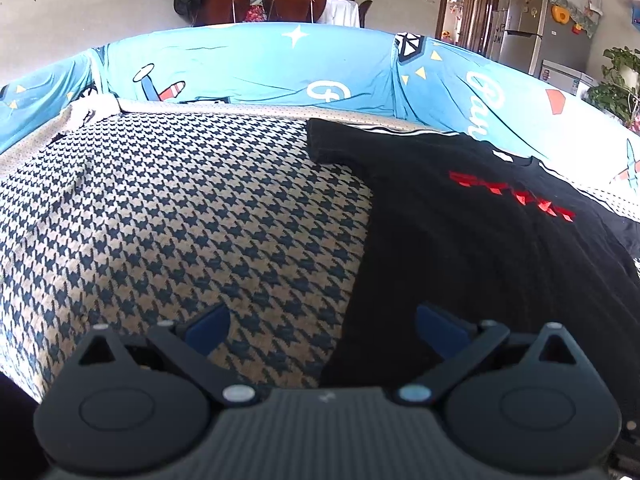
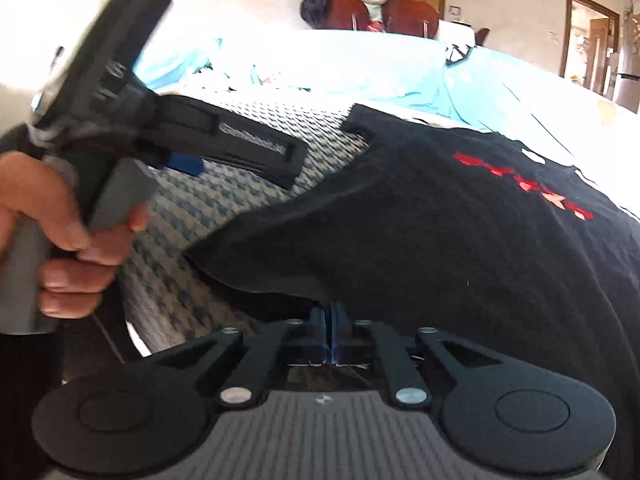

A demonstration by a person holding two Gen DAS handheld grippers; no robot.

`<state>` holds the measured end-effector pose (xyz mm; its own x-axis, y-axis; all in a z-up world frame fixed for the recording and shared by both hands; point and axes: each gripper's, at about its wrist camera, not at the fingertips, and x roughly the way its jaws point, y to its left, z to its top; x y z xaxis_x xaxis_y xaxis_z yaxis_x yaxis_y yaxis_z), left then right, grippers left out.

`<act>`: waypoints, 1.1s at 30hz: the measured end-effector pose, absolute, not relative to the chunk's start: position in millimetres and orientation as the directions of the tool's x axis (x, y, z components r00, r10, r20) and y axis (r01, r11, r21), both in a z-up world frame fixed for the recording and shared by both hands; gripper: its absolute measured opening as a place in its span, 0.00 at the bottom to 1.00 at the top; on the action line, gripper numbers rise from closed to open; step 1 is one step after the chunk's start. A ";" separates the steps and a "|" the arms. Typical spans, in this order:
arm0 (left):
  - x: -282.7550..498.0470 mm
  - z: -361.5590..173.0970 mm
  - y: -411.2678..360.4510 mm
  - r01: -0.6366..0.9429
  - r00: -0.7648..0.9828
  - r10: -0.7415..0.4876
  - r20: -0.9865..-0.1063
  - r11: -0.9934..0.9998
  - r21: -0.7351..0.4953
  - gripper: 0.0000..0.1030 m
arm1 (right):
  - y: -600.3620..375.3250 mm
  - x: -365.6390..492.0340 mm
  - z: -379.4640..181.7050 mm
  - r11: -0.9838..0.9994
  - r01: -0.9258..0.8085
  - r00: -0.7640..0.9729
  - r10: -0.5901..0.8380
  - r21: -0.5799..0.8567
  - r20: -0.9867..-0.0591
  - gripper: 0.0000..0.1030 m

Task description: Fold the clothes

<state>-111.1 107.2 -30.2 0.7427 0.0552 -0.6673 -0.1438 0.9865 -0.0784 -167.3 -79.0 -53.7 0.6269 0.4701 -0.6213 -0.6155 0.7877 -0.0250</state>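
A black T-shirt [image 1: 480, 264] with a red print [image 1: 512, 196] lies spread face up on a houndstooth blanket [image 1: 180, 220]. My left gripper [image 1: 324, 328] hangs open over the shirt's left edge near its lower corner, with nothing between its blue pads [image 1: 208, 326]. In the right wrist view the same T-shirt [image 2: 440, 240] fills the right side. My right gripper [image 2: 330, 332] is shut on its bottom hem, and the cloth rises into a fold at the pads. A hand [image 2: 68, 236] holds the left gripper [image 2: 256, 160] beside the shirt's left sleeve.
A blue printed cover [image 1: 260, 68] rises behind the blanket like a low wall. Beyond it stand two brown chairs [image 1: 260, 0], a fridge [image 1: 524, 36] and a potted plant [image 1: 616, 84]. Bare blanket stretches to the left of the shirt.
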 end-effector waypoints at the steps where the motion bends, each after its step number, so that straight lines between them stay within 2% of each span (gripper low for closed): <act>1: -110.9 -29.8 107.6 -0.149 0.744 0.060 -0.666 0.986 -0.077 1.00 | -79.6 -167.2 -53.6 0.784 -0.620 0.619 0.477 -0.016 -0.624 0.06; 7: -110.6 -27.3 112.0 -0.172 0.746 0.075 -0.662 0.982 -0.082 1.00 | -77.6 -164.4 -58.0 0.775 -0.632 0.583 0.476 0.001 -0.658 0.09; 9: -110.8 -25.8 114.7 -0.180 0.748 0.079 -0.659 0.980 -0.087 1.00 | -79.0 -166.0 -55.0 0.775 -0.632 0.574 0.492 0.028 -0.654 0.13; 16: -110.4 -15.3 132.6 -0.243 0.757 0.112 -0.644 0.963 -0.118 1.00 | -78.7 -177.5 -41.6 0.716 -0.683 0.509 0.608 0.144 -0.609 0.13; 23: -110.5 -8.9 144.9 -0.288 0.749 0.151 -0.645 0.951 -0.112 1.00 | -55.5 -177.1 -40.7 0.684 -0.719 0.501 0.633 0.122 -0.590 0.15; 27: -110.4 -7.9 147.6 -0.295 0.743 0.159 -0.651 0.950 -0.105 1.00 | -36.9 -169.8 -44.1 0.672 -0.738 0.518 0.626 0.067 -0.583 0.31; 33: -111.5 -4.8 154.1 -0.316 0.740 0.168 -0.652 0.942 -0.116 1.00 | -10.4 -164.2 -52.8 0.627 -0.779 0.499 0.623 0.005 -0.602 0.32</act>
